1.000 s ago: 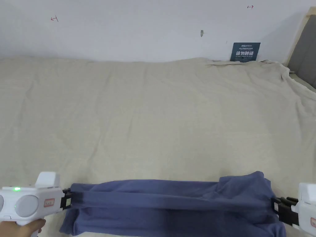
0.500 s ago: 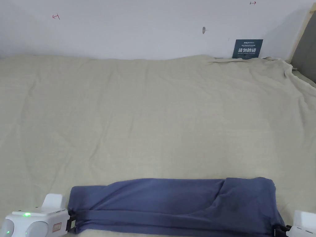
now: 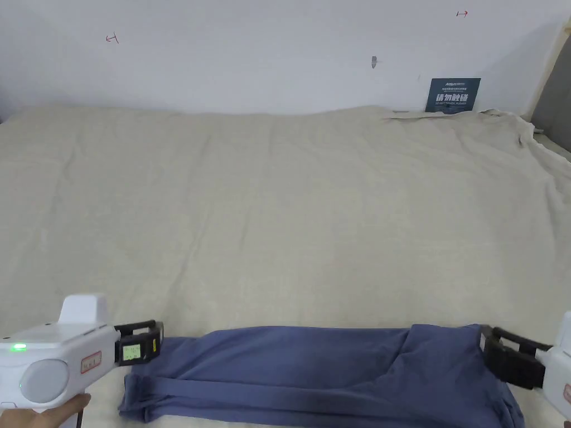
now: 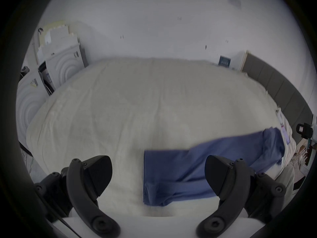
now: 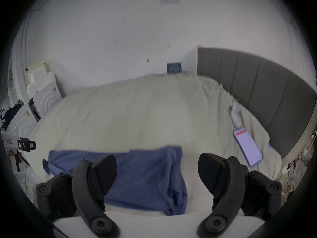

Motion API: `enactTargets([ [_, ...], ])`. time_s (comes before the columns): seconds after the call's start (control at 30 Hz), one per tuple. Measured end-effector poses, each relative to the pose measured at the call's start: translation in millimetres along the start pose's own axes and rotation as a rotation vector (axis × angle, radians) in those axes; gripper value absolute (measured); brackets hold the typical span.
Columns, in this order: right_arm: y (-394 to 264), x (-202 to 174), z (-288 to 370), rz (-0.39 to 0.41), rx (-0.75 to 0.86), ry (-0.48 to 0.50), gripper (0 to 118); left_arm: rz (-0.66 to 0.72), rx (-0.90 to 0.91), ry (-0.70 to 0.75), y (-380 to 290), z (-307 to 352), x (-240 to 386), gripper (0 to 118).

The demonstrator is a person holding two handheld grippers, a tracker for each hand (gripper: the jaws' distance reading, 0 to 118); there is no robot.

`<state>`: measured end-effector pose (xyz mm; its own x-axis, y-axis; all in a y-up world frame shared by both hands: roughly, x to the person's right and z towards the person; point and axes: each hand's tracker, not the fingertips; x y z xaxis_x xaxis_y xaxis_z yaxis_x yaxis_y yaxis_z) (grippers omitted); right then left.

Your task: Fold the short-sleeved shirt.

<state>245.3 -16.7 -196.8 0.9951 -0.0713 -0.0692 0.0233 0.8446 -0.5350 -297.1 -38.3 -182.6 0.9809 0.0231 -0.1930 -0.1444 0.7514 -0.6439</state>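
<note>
The blue short-sleeved shirt [image 3: 318, 373] lies folded into a long band along the near edge of the bed, flat on the beige sheet [image 3: 279, 212]. My left gripper [image 3: 159, 334] hovers just above the band's left end, jaws wide apart and empty. In the left gripper view the shirt [image 4: 197, 169] lies below and to the right of the open left gripper [image 4: 158, 174]. My right gripper [image 3: 484, 340] hangs at the band's right end, open too. Beneath the spread right gripper [image 5: 157, 173] sits the shirt's right end [image 5: 145, 176].
A lit phone [image 5: 247, 149] lies on the sheet to the right, near the grey headboard [image 5: 257, 90]. A dark sign [image 3: 452, 95] leans against the white wall at the back. White cabinets [image 4: 56, 66] stand past the bed's left side. The sheet beyond the shirt is bare.
Both grippers were shut on the shirt's two ends and stretched it taut; they lowered it onto the sheet, let go and lifted slightly. The shirt now rests slack.
</note>
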Motion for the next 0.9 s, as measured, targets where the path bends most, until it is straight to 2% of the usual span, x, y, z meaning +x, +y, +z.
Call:
enactTargets([
  [0.2, 32, -21, 16, 0.037, 0.137, -0.014, 99, 0.058, 0.161, -0.019, 22, 16, 5, 112],
  [0.27, 36, -25, 16, 0.039, 0.163, -0.024, 98, 0.039, 0.166, -0.012, 24, 17, 9, 109],
  [0.3, 38, -26, 17, 0.041, 0.173, -0.029, 93, 0.033, 0.166, -0.010, 26, 18, 12, 103],
  [0.33, 39, -28, 18, 0.046, 0.186, -0.037, 85, 0.018, 0.173, -0.002, 26, 19, 16, 87],
  [0.37, 39, -30, 19, 0.050, 0.201, -0.042, 77, 0.000, 0.194, 0.003, 25, 20, 19, 76],
  [0.4, 39, -31, 19, 0.050, 0.210, -0.045, 72, -0.026, 0.218, 0.008, 23, 20, 21, 70],
  [0.43, 40, -32, 19, 0.052, 0.214, -0.047, 72, -0.033, 0.225, 0.015, 21, 19, 24, 70],
  [0.47, 39, -33, 20, 0.049, 0.220, -0.047, 55, -0.028, 0.218, 0.017, 21, 18, 26, 45],
  [0.5, 39, -33, 20, 0.046, 0.224, -0.044, 30, -0.034, 0.201, 0.000, 20, 16, 27, 17],
  [0.53, 39, -33, 18, 0.050, 0.226, -0.045, 13, -0.033, 0.183, -0.015, 20, 16, 27, 5],
  [0.57, 39, -34, 19, 0.058, 0.229, -0.051, 3, -0.017, 0.179, -0.029, 19, 16, 28, 0],
  [0.9, 37, -30, 19, 0.075, 0.229, -0.052, 0, -0.012, 0.122, -0.078, 16, 11, 22, 0],
])
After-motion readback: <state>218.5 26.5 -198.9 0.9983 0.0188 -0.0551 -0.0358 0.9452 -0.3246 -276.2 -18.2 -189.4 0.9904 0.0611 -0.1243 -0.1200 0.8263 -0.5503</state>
